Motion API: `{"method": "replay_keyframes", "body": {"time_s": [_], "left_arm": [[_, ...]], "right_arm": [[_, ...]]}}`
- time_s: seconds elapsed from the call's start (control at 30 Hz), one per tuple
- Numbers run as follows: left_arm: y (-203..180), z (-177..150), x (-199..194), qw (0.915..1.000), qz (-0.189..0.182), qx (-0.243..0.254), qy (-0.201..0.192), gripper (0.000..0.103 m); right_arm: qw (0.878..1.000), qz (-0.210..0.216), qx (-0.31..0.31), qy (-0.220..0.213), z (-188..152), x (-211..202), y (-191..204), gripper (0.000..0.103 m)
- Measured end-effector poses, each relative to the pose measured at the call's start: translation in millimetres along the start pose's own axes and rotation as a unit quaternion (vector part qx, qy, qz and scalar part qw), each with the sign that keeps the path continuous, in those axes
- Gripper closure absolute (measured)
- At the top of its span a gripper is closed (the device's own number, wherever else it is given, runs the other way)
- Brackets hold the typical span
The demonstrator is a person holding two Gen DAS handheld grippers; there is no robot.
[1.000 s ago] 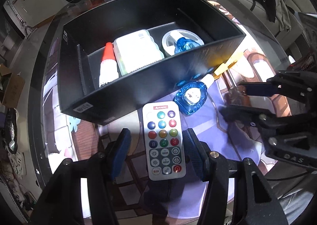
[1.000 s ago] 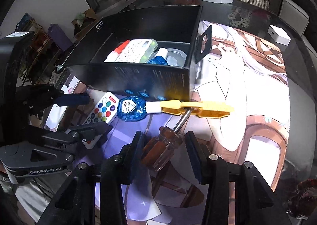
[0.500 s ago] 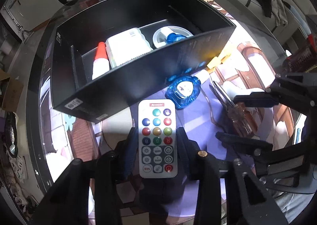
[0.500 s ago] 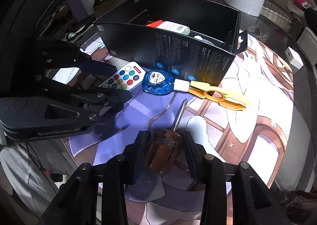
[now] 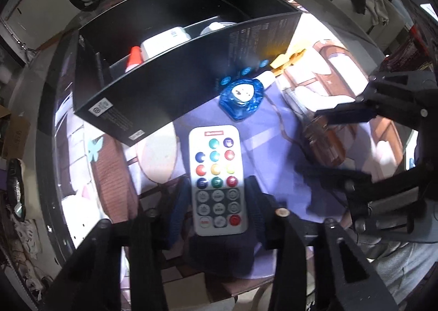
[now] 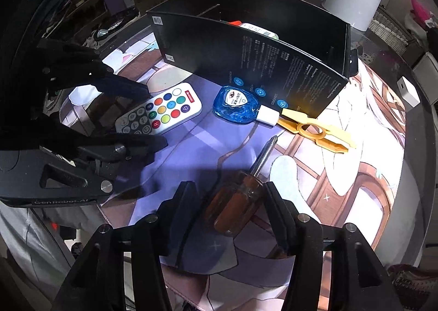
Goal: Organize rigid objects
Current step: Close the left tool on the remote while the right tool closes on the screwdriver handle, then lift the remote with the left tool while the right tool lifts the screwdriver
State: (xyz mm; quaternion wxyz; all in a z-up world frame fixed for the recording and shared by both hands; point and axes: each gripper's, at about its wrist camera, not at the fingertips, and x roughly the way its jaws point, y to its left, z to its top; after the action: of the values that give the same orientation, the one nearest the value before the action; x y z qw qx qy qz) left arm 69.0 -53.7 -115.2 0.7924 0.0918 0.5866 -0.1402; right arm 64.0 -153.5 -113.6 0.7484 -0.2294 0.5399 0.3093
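Left gripper [image 5: 216,201] straddles the white remote [image 5: 216,179], fingers spread, pads just beside its long edges; right gripper [image 6: 232,201] brackets the brown screwdriver handle [image 6: 232,207], likewise unclenched, a gap showing on the left side; both lie on the mat [image 6: 191,152] before the black box [image 6: 246,59]; blue bottle [image 6: 236,104] touches the box's front wall.

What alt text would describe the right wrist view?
The right gripper straddles a brown-handled screwdriver on a printed mat. Beyond lie a blue bottle, a yellow clip, a remote and a black box.
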Motion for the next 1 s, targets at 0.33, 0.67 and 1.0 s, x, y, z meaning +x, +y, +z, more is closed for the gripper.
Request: {"method": "replay_keyframes", "body": {"time_s": [0.33, 0.67, 1.0], "left_arm": [[-3, 1, -4, 0.9999, 0.008, 0.008, -0.007, 0.066], [-16, -2, -44, 0.9972, 0.008, 0.024, -0.071, 0.066], [-4, 6, -90, 0.9855, 0.012, 0.010, -0.169, 0.066]], "right_arm": [[1.000, 0.002, -0.001, -0.007, 3, -2, -6, 0.076], [0.998, -0.010, 0.004, -0.068, 11, -25, -6, 0.076], [0.983, -0.019, 0.026, -0.180, 17, -64, -10, 0.076]]}}
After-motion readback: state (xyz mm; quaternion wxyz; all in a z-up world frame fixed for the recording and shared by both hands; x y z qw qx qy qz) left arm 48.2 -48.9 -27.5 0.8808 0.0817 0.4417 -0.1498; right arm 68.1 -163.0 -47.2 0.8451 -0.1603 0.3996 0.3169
